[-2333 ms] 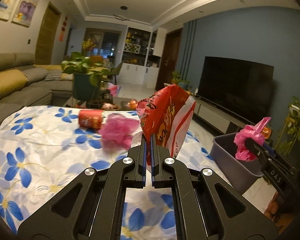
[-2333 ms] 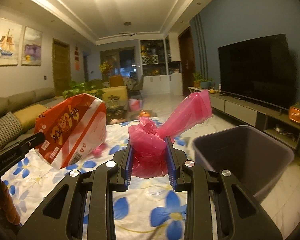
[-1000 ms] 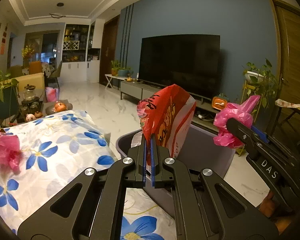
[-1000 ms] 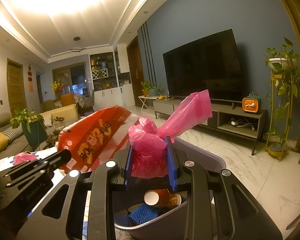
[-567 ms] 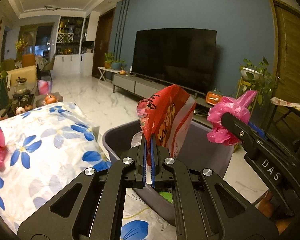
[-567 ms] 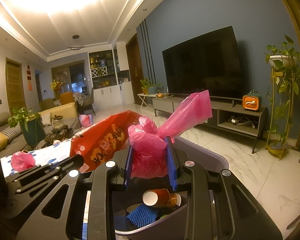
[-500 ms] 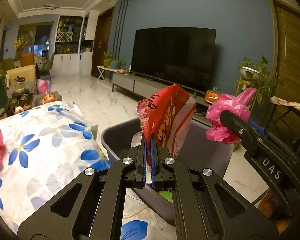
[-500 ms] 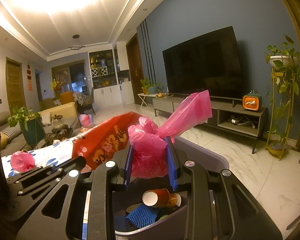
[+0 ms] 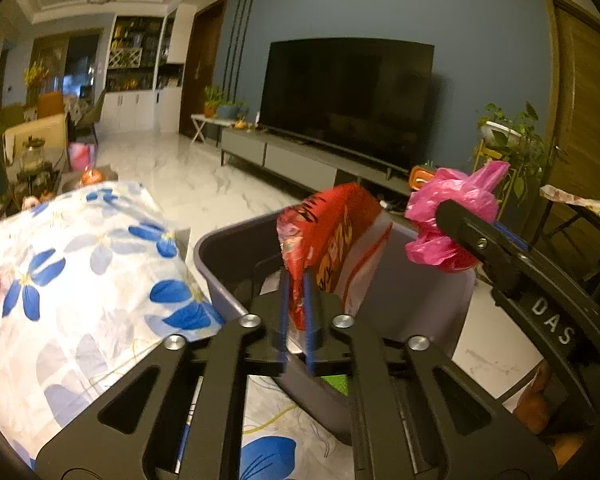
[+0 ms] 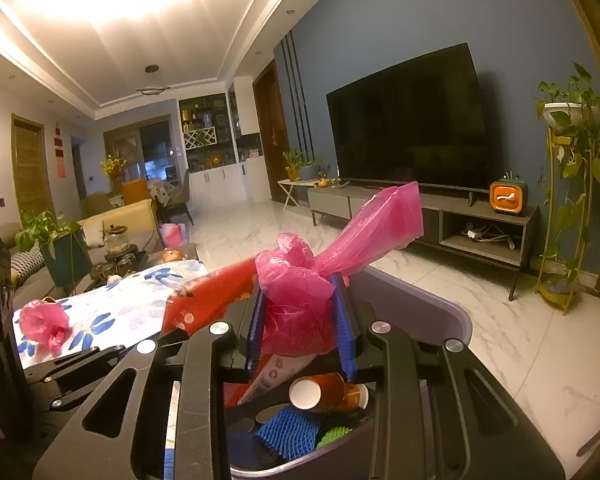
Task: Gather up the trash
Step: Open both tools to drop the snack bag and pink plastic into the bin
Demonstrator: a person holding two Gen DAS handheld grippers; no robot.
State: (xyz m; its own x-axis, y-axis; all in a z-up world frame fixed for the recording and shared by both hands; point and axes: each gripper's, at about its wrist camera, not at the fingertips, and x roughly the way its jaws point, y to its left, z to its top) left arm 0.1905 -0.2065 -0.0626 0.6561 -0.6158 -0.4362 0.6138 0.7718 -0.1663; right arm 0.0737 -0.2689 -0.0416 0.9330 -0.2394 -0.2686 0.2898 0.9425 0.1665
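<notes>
Mid-drop over the grey bin [image 10: 452, 320] — left gripper [image 9: 296, 320] with jaws slackening around the red snack bag [image 9: 332, 232], right gripper [image 10: 302, 320] clamped on the pink plastic bag [image 10: 300, 292] — next, probably releasing both above the opening.

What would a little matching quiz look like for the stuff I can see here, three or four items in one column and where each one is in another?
Things:
1. red snack bag
2. pink plastic bag
3. orange paper cup
4. crumpled pink bag

Places:
A. lying inside the grey bin
B. between the left gripper fingers
C. on the flowered cloth
D. clamped in the right gripper

Pairs: 1-B, 2-D, 3-A, 4-C
</notes>
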